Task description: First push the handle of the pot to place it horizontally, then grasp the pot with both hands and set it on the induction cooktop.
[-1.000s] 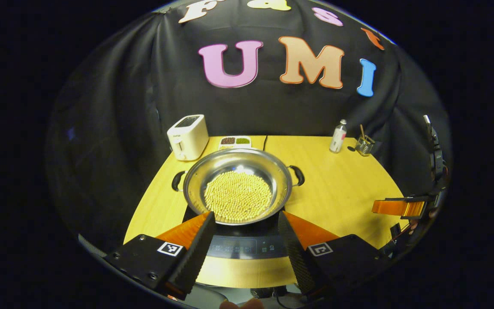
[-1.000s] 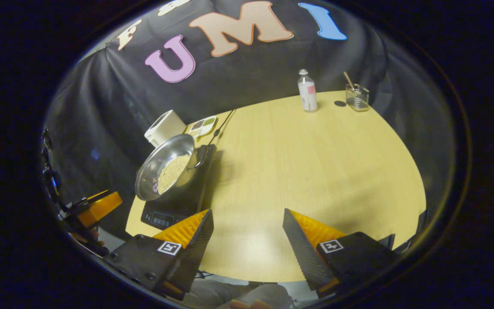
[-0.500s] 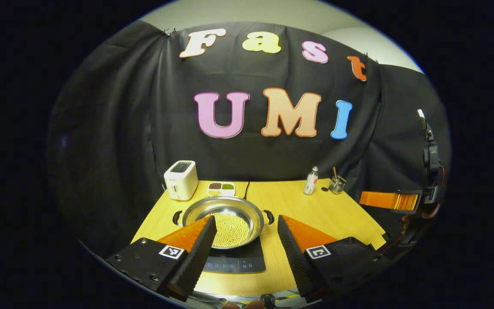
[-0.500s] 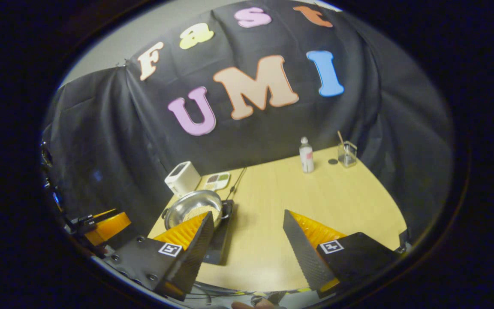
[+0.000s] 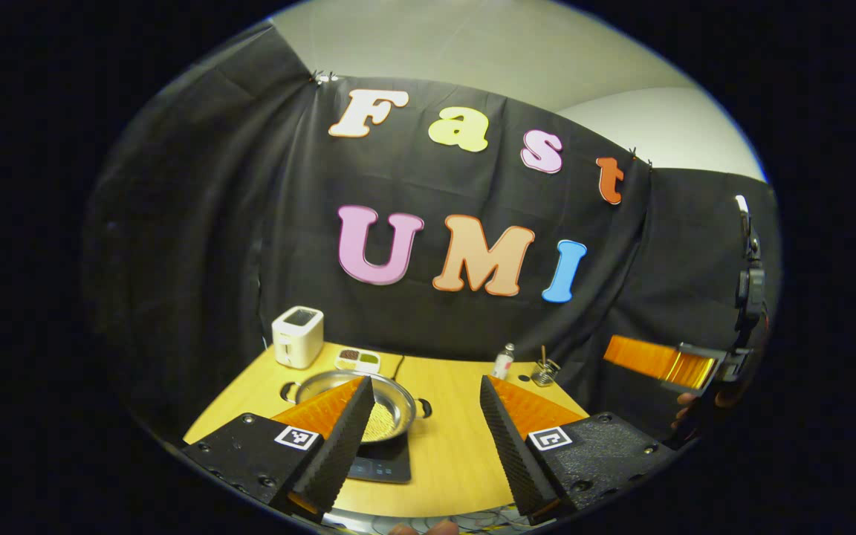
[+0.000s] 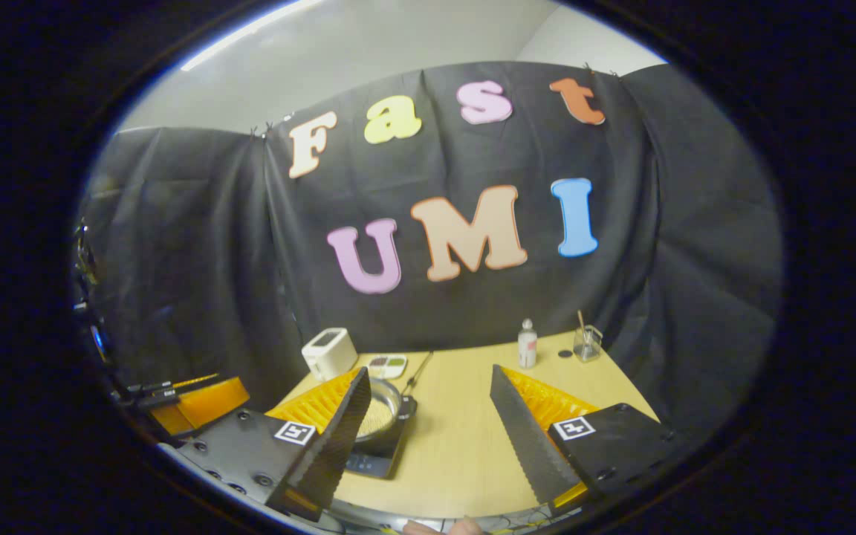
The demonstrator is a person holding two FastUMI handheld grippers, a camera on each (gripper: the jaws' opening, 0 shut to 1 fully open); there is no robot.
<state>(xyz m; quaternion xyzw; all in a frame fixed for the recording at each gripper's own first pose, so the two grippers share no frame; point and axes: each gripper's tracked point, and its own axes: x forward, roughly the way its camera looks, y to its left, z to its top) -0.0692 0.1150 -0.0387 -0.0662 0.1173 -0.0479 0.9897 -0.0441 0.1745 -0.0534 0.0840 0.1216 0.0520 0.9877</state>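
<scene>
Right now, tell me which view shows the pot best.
The left gripper view. There the pot shows its rim, the pale grains inside and its right handle, with only its left part hidden behind that claw's finger. In the right gripper view the pot is a narrow slice beside the finger, sitting on the cooktop.

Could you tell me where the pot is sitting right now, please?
In the left gripper view the pot sits on the cooktop at the table's left side, with the toaster behind it.
</scene>
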